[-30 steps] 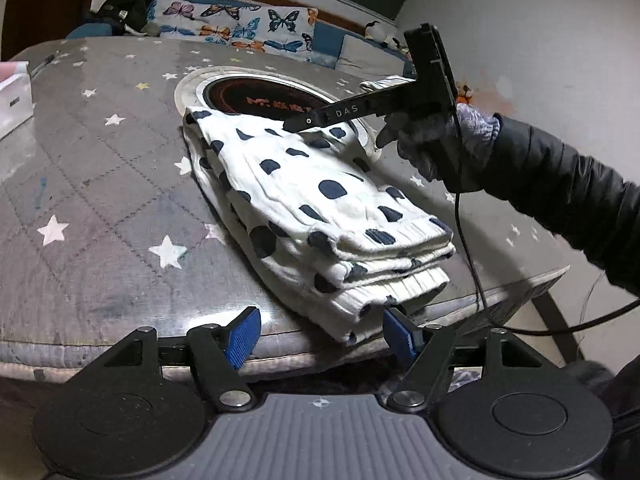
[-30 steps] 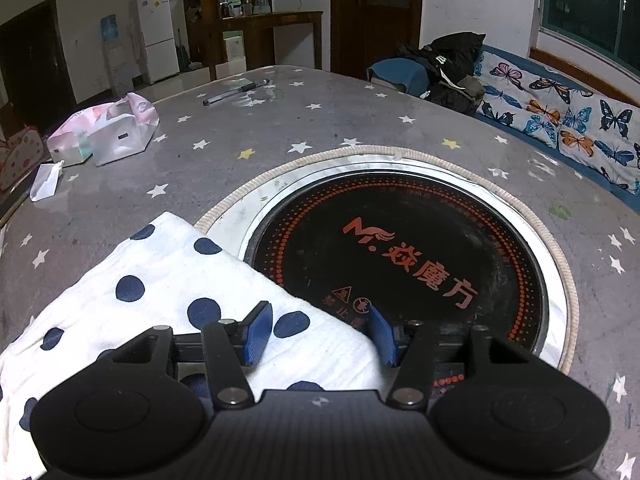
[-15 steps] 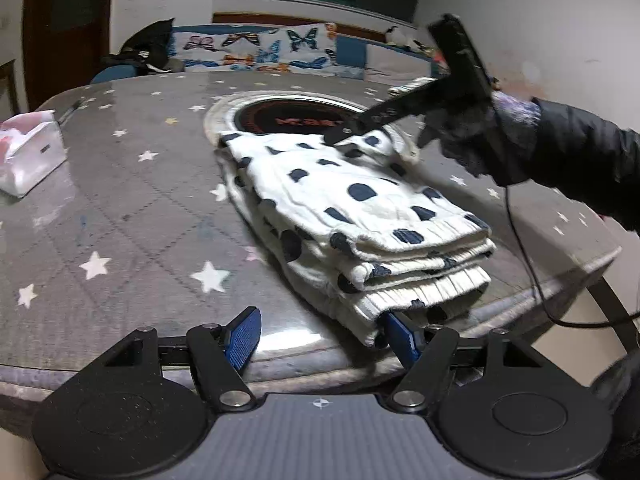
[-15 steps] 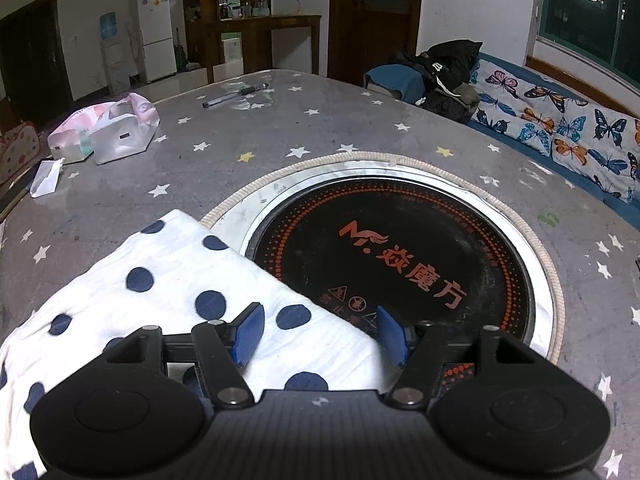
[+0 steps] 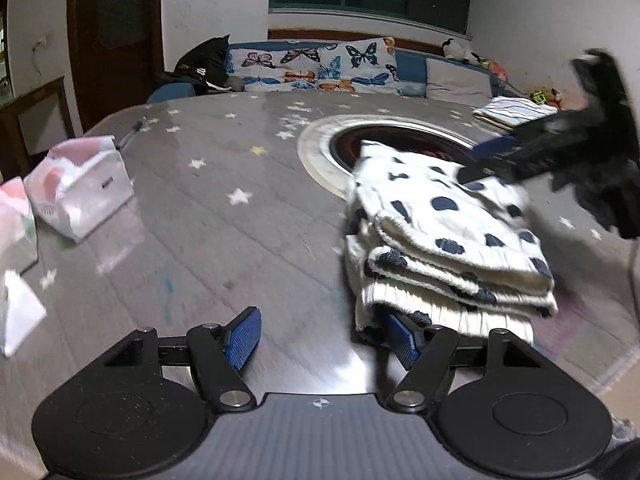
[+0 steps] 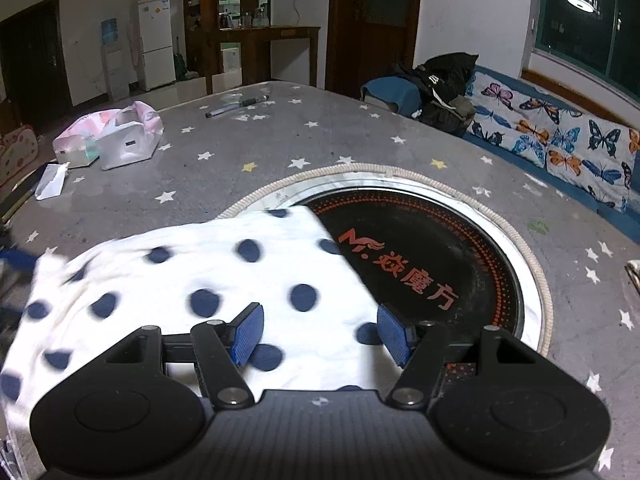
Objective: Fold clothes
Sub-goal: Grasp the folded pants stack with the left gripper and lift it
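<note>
Dotted garment (image 5: 448, 248) looks fully folded. I've got both tongs wide: left gripper (image 5: 322, 338) at its near edge, right gripper (image 6: 320, 334) hovering above. Next: stack it aside.

Readable text, right wrist view: round black glass hotplate (image 6: 432, 264) set in the grey star-print table, orange-red print on its surface. A stylised "M" logo with a wing-like stroke, then the Chinese characters "焱魔方" running diagonally toward the lower right. A ring of small orange dots runs round the plate edge; small marks near the bottom edge are too small to read.

Left wrist view: same hotplate (image 5: 404, 148) is partly covered and blurred, nothing legible. White rectangular tissue pack (image 5: 86, 186) has a small dark mark on its side, unreadable. Black bag on the butterfly-print sofa (image 6: 440, 84) carries a white mark, can't make it out.
</note>
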Demonstrator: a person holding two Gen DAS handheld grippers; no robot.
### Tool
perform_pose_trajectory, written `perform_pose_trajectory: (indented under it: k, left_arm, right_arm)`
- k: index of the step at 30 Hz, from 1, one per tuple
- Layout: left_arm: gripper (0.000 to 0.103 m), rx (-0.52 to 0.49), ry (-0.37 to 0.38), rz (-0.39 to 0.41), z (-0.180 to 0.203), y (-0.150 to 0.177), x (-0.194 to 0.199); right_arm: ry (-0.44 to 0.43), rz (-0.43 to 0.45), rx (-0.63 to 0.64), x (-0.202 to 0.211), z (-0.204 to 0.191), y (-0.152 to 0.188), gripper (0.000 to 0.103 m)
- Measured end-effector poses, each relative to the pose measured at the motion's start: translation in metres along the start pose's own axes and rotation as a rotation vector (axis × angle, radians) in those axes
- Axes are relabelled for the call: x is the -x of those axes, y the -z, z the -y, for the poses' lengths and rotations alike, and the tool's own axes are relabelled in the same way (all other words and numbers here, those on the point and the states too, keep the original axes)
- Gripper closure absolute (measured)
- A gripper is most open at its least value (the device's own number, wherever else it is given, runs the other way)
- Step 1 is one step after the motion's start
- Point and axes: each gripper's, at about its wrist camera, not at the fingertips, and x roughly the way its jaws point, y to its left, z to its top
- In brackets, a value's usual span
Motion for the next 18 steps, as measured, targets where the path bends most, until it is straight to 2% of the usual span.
perform_pose_trajectory:
  k: [9,13,18]
  left_arm:
    - [0.031,0.036,-0.034,0.001,-0.028,-0.033,-0.036]
    - [0.031,0.078,-0.031,-0.007,-0.038,-0.044,-0.047]
    - [0.032,0.145,-0.011,-0.009,-0.046,-0.044,-0.043]
  right_arm:
    - [-0.038,0.054,0.130,0.030,-0.038,0.001,0.037]
    - [-0.075,0.084,0.212,0.043,-0.065,0.002,0.030]
    - [-0.123,0.102,0.372,0.050,-0.108,0.007,0.030]
